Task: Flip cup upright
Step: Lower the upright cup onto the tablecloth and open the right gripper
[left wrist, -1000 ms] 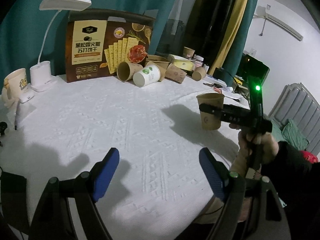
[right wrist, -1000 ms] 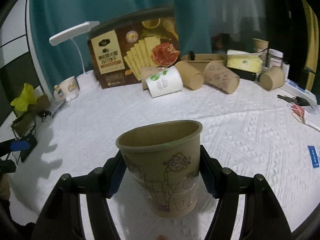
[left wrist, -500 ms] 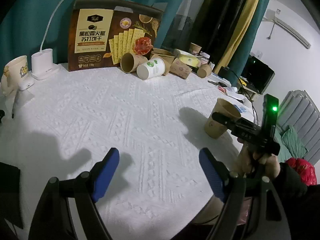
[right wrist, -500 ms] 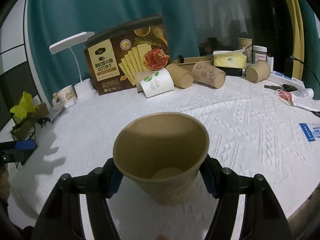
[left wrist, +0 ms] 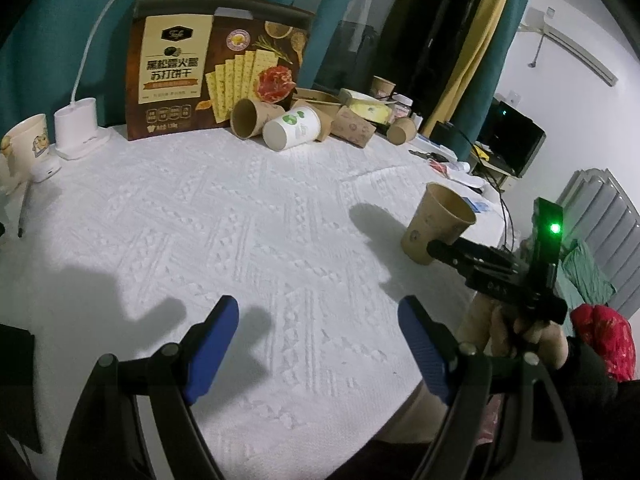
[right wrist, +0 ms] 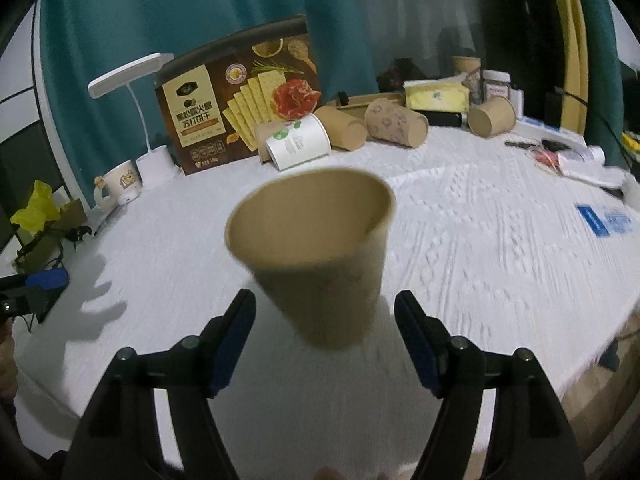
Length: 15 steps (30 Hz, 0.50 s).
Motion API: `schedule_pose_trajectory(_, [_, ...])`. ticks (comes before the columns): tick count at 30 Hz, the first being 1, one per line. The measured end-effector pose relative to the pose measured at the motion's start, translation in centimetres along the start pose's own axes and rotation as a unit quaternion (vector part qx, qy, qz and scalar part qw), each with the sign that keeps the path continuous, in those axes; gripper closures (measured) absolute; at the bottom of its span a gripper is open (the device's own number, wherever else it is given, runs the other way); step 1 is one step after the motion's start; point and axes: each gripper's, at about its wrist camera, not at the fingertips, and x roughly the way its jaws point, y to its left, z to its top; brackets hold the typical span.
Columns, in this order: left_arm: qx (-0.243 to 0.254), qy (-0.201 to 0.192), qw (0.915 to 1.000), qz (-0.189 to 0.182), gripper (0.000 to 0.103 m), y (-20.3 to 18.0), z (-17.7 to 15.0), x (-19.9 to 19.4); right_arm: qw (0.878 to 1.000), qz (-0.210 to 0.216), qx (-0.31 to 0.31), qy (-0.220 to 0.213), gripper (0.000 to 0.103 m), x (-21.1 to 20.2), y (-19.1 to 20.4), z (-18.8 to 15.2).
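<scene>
While the right gripper has just been spreading its jaws, the brown paper cup stands mouth-up on the white tablecloth between its two blue pads, and a clear gap shows on either side, so neither pad presses on it. Seen from the left wrist, that same cup sits near the table's right edge, just ahead of the right gripper and the person's hand that holds it. Nearer that camera, the left gripper hangs over bare cloth with its jaws moderately wide and nothing between them.

Farther back lies a cluster of tipped-over cups: one white cup with green print and four brown ones (one more brown cup stands upright behind them, though the far clutter is small). Behind them stands one cracker box. To its left are one white desk lamp and one cartoon mug.
</scene>
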Motion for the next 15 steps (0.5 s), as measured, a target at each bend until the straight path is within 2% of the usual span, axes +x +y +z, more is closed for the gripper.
schedule_pose_trajectory(5, [0.010,0.007,0.9998,-0.015,0.021,-1.1,-0.1,0.5,1.000,-0.010,0.015,0.005,0.034,-1.9,-0.7,-1.6])
schedule_pose_trajectory(15, [0.036,0.014,0.9984,-0.042,0.021,-4.2,0.1,0.8,0.996,-0.062,0.068,0.005,0.033,-7.3,-2.0,-3.7])
